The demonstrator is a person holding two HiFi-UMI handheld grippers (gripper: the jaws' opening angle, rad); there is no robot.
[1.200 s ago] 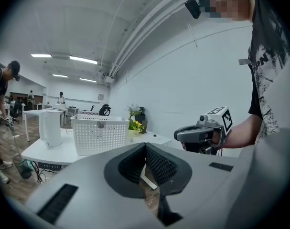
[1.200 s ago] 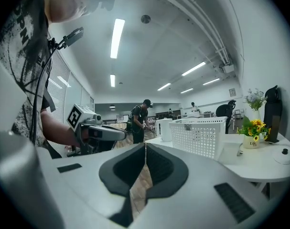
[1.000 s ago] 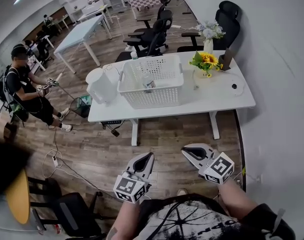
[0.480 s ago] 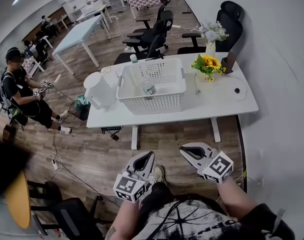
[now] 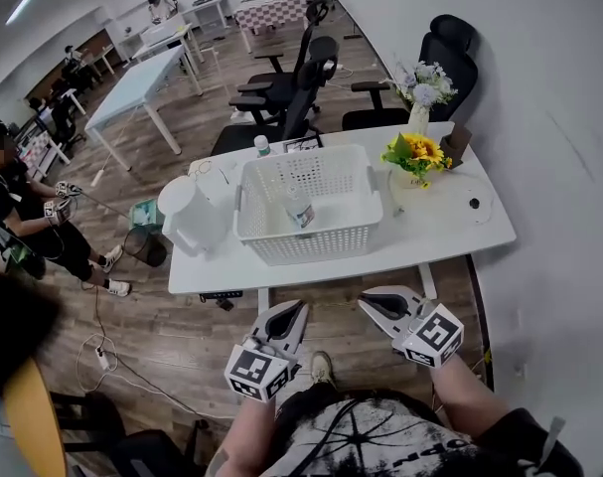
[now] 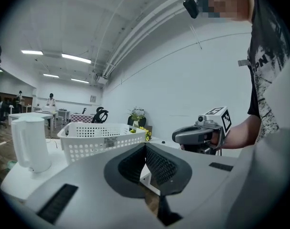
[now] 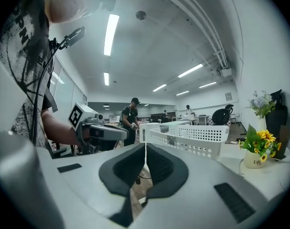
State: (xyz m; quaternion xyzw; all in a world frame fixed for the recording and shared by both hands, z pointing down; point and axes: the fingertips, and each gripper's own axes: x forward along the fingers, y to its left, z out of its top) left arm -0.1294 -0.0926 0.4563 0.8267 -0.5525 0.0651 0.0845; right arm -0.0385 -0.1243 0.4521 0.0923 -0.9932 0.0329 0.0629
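Both grippers are held low before the body, side by side and apart, pointed toward the table (image 5: 450,229), probably as a carrying posture. Left gripper (image 5: 296,309): jaws pressed together, nothing between them. Right gripper (image 5: 367,302): likewise closed and empty. Nothing is touched by either. A basket (image 5: 311,244) is set mid-table, well apart from the grippers; a bottle (image 5: 299,210) is seen lying inside, presumably kept from rolling by the walls. A jug (image 5: 187,217) is stood just left, sunflowers (image 5: 415,151) right.
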